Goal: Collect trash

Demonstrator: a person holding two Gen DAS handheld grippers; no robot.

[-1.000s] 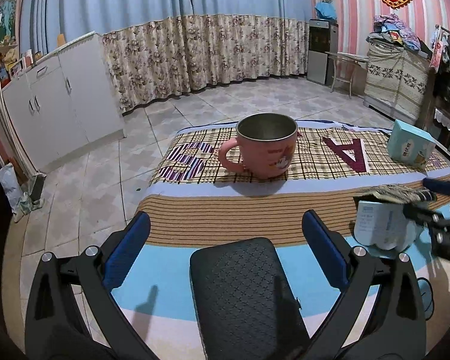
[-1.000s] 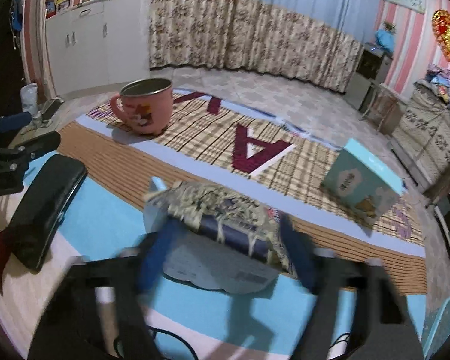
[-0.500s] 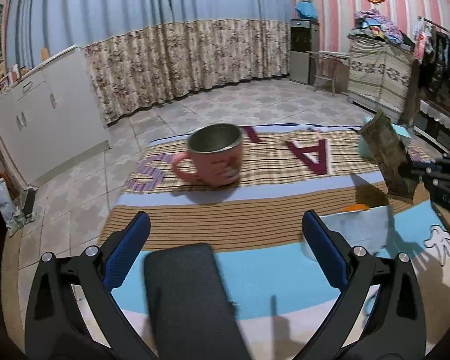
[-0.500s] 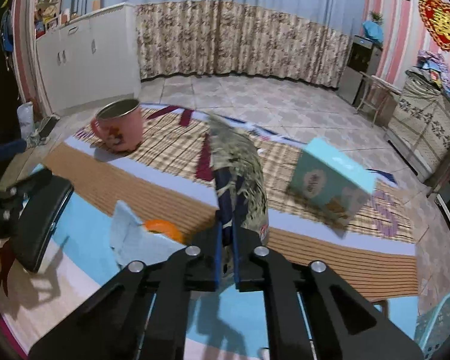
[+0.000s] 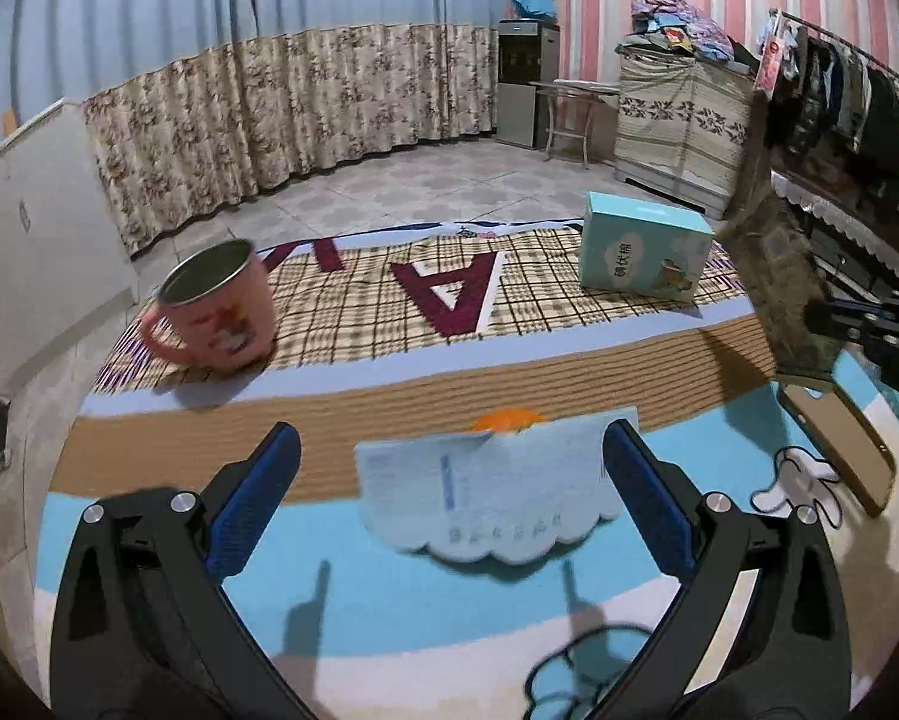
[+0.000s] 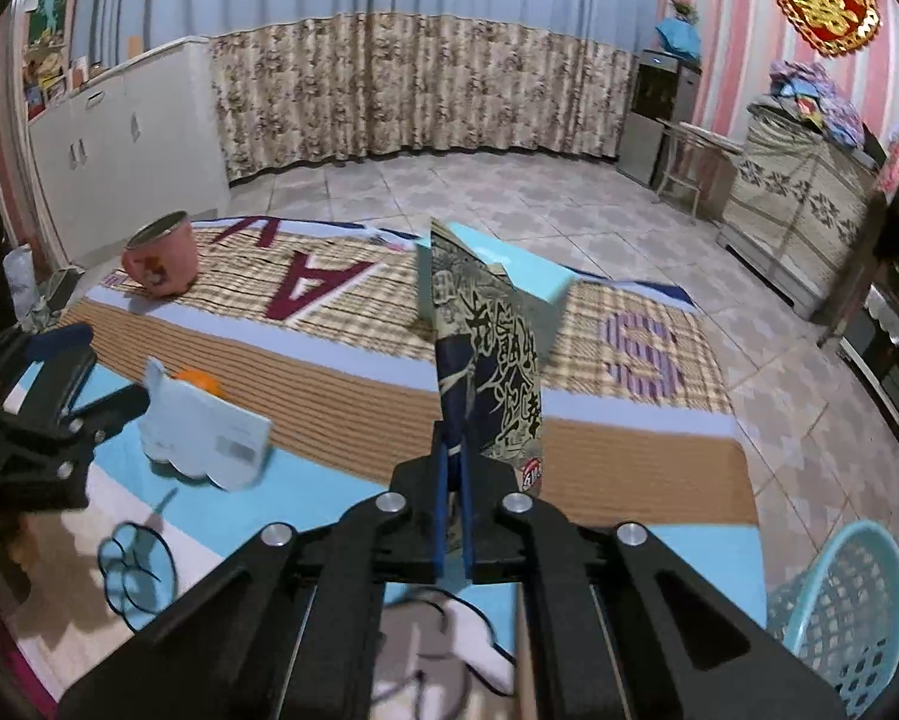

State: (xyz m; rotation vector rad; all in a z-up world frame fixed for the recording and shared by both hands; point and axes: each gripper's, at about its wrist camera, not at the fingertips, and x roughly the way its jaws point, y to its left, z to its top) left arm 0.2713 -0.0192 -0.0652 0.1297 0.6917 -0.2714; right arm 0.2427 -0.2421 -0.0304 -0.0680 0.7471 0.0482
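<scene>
Wrapper point(image 6: 491, 360) upright in right gripper point(image 6: 452, 474)

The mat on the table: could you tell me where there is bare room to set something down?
Bare: the plaid band between pink mug and teal box. Crowded: the blue strip, with the paper packet, orange and phone.

Right tongs point(image 6: 452, 480) clamped on a patterned snack wrapper point(image 6: 497, 360), held upright above the tabletop point(image 6: 629, 456). Pale paper packet point(image 6: 203, 426) and orange point(image 6: 200, 383) lying left, beside the left tongs point(image 6: 59, 396). Pink mug point(image 6: 161, 261) far left; teal basket point(image 6: 839, 612) at lower right.
</scene>
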